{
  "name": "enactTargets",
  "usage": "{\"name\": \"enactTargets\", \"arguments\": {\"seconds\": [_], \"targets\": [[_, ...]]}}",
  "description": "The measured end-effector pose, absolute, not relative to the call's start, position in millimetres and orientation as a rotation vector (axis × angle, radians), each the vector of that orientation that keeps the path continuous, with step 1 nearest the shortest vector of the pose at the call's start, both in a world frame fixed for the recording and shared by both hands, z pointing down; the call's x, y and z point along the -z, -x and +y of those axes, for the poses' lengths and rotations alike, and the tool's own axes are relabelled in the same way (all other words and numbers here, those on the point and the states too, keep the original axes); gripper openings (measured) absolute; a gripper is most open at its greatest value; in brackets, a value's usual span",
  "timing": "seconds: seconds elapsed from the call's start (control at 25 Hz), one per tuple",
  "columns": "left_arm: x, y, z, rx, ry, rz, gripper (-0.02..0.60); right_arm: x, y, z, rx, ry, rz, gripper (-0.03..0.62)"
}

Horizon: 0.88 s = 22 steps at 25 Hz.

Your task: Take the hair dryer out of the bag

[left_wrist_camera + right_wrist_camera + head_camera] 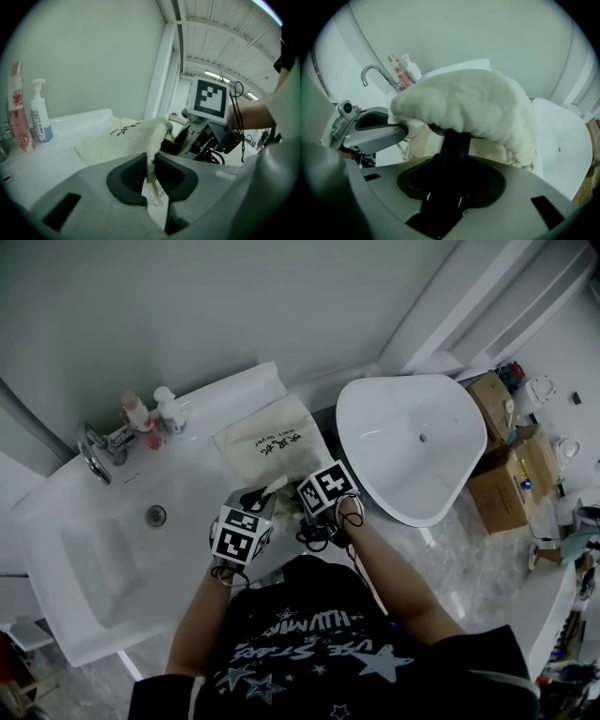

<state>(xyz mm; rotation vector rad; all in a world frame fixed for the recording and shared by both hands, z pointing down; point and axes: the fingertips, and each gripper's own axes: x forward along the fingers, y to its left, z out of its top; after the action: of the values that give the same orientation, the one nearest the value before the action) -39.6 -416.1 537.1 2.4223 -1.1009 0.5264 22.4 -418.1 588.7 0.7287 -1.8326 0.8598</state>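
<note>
A cream cloth bag [272, 442] with dark print lies on the white counter [202, 493], its mouth toward me. My left gripper [151, 166] is shut on the bag's [124, 136] bunched edge and holds the mouth up; in the head view it [258, 507] sits under its marker cube. My right gripper [452, 176] is shut on the black handle of the hair dryer [454, 143]. The handle runs up into the bag [478, 105], which hides the dryer's body. The right gripper [302, 498] stands just right of the left one.
A sink basin [94, 559] with a chrome faucet [94, 456] lies left of the bag. Two bottles [155, 413] stand behind it by the wall. A large white rounded fixture [412, 442] sits to the right, and cardboard boxes [506, 474] stand beyond it.
</note>
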Motion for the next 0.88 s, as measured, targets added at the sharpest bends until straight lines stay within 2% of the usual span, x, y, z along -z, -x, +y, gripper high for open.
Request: {"name": "enactTargets", "arguments": {"seconds": [0.44,0.88], "targets": [[-532,39,-398,-0.476,-2.439,-1.016,0.055,-578,-26,-351,-0.934,-0.781,-1.873,0.169],[-528,42,-383,-0.431,-2.428,-1.001,0.052,-574,-27,-311,-0.853,-0.714,-1.902,0.169]]}}
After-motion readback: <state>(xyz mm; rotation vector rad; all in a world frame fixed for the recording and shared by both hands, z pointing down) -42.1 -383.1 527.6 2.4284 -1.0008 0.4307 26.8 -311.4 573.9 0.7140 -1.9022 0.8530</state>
